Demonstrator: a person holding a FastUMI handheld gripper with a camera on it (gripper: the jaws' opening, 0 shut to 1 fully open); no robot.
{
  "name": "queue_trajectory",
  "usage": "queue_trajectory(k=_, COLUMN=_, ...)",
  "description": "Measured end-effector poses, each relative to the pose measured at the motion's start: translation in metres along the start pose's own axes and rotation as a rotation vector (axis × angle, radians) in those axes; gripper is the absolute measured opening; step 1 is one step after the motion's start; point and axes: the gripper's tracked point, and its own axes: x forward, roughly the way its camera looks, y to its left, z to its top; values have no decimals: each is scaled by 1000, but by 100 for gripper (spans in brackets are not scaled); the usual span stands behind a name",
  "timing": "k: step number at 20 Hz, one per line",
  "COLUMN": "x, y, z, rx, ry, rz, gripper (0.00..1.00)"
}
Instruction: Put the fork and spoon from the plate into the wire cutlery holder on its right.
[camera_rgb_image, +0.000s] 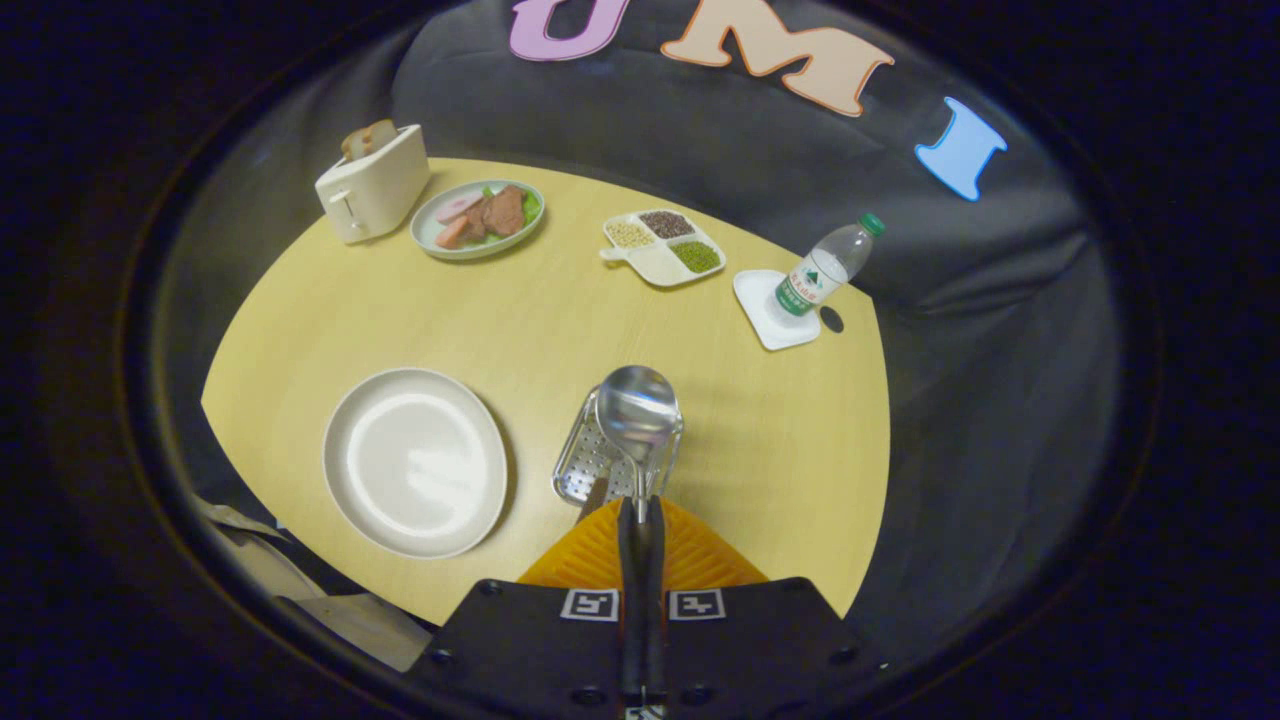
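While my gripper (640, 520) pinched the spoon (638, 415) by its handle, bowl up just ahead of the fingers, I held it over the wire cutlery holder (590, 465), ready for lowering handle-first.

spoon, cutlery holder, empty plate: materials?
Spoon, clamped between the gripper fingers: polished metal, likely steel; its bowl mirrors the surroundings. Cutlery holder beneath it: perforated shiny metal, with rows of holes and bright glints. Plate: glossy off-white, ceramic or melamine; soft highlight, can't tell which.
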Motion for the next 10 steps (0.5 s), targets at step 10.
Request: queue_trajectory(k=10, x=17, y=4, z=0, rx=40, ry=17, rz=23, gripper=12)
